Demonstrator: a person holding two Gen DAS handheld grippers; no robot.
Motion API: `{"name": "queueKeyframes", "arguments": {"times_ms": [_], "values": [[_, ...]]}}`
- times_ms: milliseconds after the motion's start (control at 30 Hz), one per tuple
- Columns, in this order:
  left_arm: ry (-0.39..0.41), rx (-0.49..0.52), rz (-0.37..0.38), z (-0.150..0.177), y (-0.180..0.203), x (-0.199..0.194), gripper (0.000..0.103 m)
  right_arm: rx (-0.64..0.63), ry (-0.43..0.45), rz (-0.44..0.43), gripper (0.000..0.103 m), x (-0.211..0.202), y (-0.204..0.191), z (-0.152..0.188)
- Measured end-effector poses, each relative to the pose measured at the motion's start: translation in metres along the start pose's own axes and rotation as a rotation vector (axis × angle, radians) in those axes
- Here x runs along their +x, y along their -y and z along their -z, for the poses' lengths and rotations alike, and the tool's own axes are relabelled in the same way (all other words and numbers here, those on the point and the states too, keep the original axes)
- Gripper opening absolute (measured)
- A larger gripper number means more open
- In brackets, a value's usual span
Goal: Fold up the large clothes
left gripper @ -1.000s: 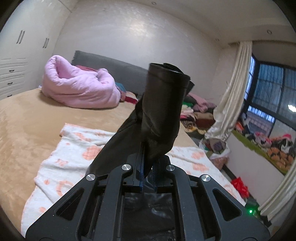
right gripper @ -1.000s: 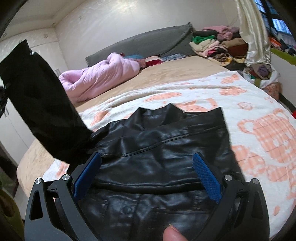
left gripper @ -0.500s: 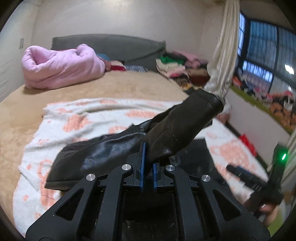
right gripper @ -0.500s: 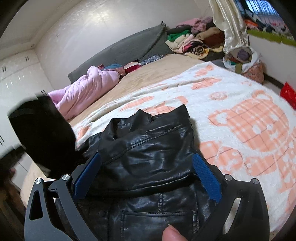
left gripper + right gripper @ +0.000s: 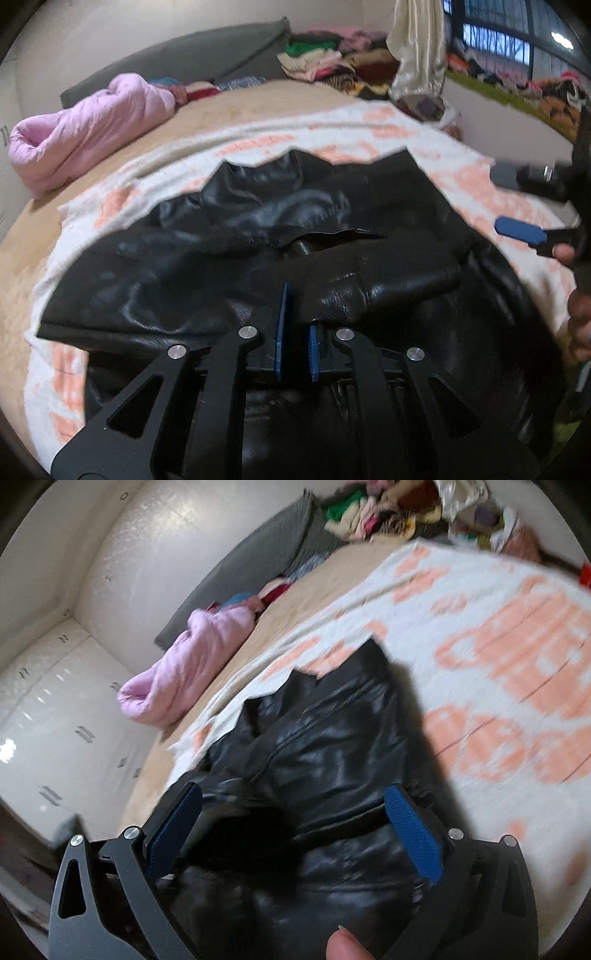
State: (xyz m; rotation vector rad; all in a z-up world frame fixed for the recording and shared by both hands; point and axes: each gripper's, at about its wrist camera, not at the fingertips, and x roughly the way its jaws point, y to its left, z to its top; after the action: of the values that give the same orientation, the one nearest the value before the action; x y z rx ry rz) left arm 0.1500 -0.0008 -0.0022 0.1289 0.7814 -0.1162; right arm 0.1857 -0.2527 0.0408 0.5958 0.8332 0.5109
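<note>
Left claw on sleeve

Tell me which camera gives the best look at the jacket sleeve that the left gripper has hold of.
The left wrist view. There the sleeve lies folded across the black leather jacket, its near end pinched in the left gripper. The right wrist view shows mainly the jacket body between the open right gripper fingers; the sleeve there is a dark blur.

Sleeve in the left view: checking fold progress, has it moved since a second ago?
Yes. The sleeve came down from above the headboard onto the jacket.
</note>
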Motion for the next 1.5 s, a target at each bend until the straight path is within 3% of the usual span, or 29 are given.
{"name": "queueKeyframes", "arguments": {"times_ms": [33,100,200,500,667,733,767,800,867,933,1133,1300,1500], "values": [[-0.012,0.01,-0.005,0.005,0.001,0.004,0.005,0.025,-0.032,-0.033,0.097,0.005,0.002,0.002],[-0.025,0.02,-0.009,0.01,0.003,0.006,0.005,0.059,-0.088,-0.099,0.076,0.015,0.002,0.006],[-0.037,0.024,-0.009,0.018,0.003,0.008,0.006,0.094,-0.172,-0.157,0.068,0.031,-0.003,0.014],[-0.027,0.067,-0.014,0.03,0.007,0.003,0.009,0.077,-0.235,-0.144,0.045,0.057,-0.022,0.021],[-0.021,0.051,0.011,0.032,0.004,-0.002,0.014,0.083,-0.251,-0.134,0.039,0.071,-0.019,0.02],[-0.022,0.045,0.024,0.033,0.002,-0.004,0.021,0.077,-0.255,-0.137,0.029,0.076,-0.019,0.021],[-0.021,0.045,0.028,0.033,0.002,-0.005,0.022,0.069,-0.255,-0.142,0.014,0.077,-0.02,0.02],[-0.02,0.045,0.032,0.034,0.0,-0.007,0.026,0.056,-0.251,-0.141,0.008,0.077,-0.022,0.02],[-0.01,0.035,0.046,0.035,-0.004,-0.015,0.035,-0.002,-0.222,-0.136,0.006,0.073,-0.032,0.016],[0.007,0.014,0.063,0.034,-0.011,-0.026,0.056,-0.067,-0.189,-0.133,0.005,0.067,-0.043,0.009],[0.083,-0.094,0.106,0.021,-0.043,-0.058,0.073,-0.342,-0.083,-0.127,0.002,0.038,-0.096,-0.028],[0.149,-0.224,0.029,0.006,-0.092,-0.079,0.08,-0.487,0.001,-0.104,0.001,0.014,-0.114,-0.058],[0.145,-0.419,-0.053,-0.007,-0.155,-0.07,0.083,-0.474,0.087,-0.105,0.001,0.002,-0.087,-0.071]]}}
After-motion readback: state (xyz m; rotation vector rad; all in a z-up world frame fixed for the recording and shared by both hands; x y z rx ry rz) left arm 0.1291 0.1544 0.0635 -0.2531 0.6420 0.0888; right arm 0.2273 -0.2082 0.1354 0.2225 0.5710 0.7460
